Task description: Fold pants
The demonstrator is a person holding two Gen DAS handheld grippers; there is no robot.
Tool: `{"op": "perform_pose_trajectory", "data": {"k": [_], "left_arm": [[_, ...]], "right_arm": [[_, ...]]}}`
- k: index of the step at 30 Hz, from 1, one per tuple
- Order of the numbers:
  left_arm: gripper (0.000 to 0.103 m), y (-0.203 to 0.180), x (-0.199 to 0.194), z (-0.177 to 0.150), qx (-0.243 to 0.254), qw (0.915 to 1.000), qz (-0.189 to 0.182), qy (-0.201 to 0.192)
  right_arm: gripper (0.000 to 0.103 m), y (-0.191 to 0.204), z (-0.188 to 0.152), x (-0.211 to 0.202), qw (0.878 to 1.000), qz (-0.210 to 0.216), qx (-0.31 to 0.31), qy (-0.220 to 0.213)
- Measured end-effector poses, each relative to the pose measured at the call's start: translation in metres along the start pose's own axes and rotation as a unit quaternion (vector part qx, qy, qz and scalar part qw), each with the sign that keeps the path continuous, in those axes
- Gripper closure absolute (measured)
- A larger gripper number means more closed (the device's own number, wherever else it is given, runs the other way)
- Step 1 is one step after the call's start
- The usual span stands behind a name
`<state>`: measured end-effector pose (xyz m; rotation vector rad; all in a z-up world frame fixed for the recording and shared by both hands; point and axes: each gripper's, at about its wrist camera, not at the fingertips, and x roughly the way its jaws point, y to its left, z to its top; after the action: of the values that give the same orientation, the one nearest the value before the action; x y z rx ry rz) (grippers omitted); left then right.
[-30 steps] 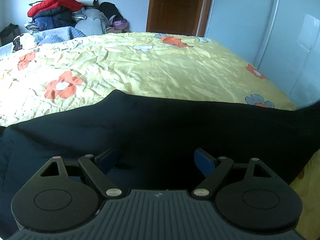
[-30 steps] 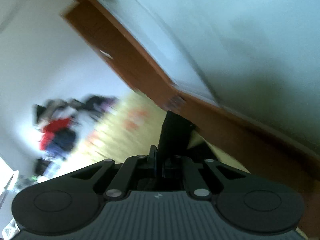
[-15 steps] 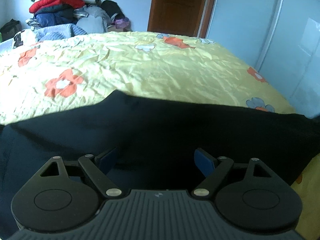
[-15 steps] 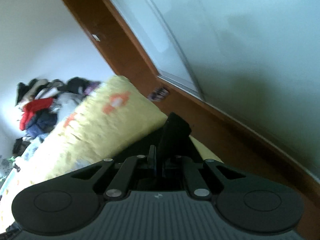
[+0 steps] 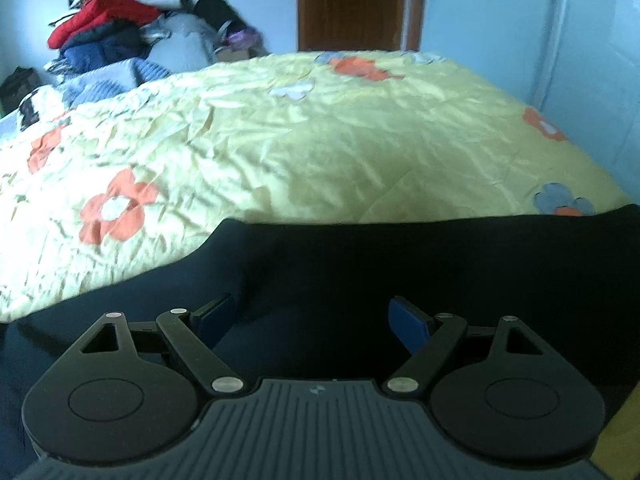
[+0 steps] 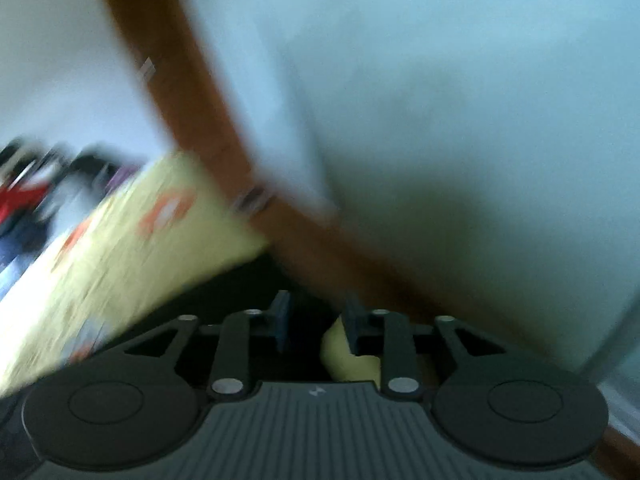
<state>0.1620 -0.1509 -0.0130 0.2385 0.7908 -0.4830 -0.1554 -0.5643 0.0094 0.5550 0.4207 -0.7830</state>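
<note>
The dark navy pants (image 5: 360, 264) lie spread across the near edge of the yellow flowered bed. My left gripper (image 5: 312, 320) is open and empty, its blue pads wide apart just above the dark cloth. In the blurred right wrist view my right gripper (image 6: 316, 326) has its jaws partly apart with nothing between them; dark pants cloth (image 6: 240, 292) lies under and ahead of it at the bed's corner.
The yellow bedspread (image 5: 320, 140) with orange flowers stretches far ahead. A heap of clothes (image 5: 112, 36) sits at the far left by the wall. A brown door (image 5: 352, 4) stands behind the bed. A pale wardrobe wall (image 6: 460, 120) and brown floor strip (image 6: 360, 256) run along the right.
My right gripper has opened and let go of the pants cloth it held, and its view swung fast. The pants' right end has dropped flat on the bed. My left gripper stayed open.
</note>
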Motion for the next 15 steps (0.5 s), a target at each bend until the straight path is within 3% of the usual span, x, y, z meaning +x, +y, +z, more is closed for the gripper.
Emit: {"op": "perform_pose_trajectory", "data": {"k": [1,2,3,4,6,8,10,11,12,15], "left_arm": [[0.017,-0.001,-0.002,0.0,0.001,1.0,-0.006,-0.001],[0.017,-0.004,-0.005,0.0,0.003,0.9999,-0.015,-0.003],[0.017,-0.007,-0.006,-0.001,0.006,0.9997,-0.024,-0.001],[0.017,-0.012,-0.005,-0.001,0.013,0.9994,-0.033,0.004],[0.017,-0.024,0.001,-0.003,0.036,0.9983,-0.042,0.018],[0.017,-0.037,0.01,-0.006,0.065,0.997,-0.033,0.028],[0.012,-0.043,0.019,-0.006,0.078,0.9965,-0.019,0.022],[0.01,-0.044,0.024,-0.004,0.078,0.9969,-0.007,0.013],[0.007,-0.045,0.029,0.0,0.079,0.9968,0.004,0.01],[0.002,-0.041,0.049,0.016,0.057,0.9981,0.024,-0.002]], "right_arm": [[0.071,0.009,0.001,-0.012,0.999,-0.031,-0.004,-0.036],[0.071,0.027,0.001,-0.025,0.997,-0.02,-0.044,-0.062],[0.071,0.049,-0.002,-0.032,0.993,0.03,-0.095,-0.061],[0.071,0.078,-0.006,-0.03,0.984,0.088,-0.152,-0.034],[0.072,0.141,-0.025,-0.023,0.937,0.208,-0.268,0.08],[0.072,0.197,-0.055,-0.016,0.876,0.28,-0.364,0.15],[0.073,0.238,-0.081,-0.003,0.828,0.29,-0.438,0.194],[0.072,0.253,-0.095,0.004,0.81,0.286,-0.469,0.203],[0.072,0.261,-0.093,0.01,0.813,0.294,-0.464,0.194],[0.07,0.287,-0.091,0.034,0.835,0.283,-0.436,0.182]]}}
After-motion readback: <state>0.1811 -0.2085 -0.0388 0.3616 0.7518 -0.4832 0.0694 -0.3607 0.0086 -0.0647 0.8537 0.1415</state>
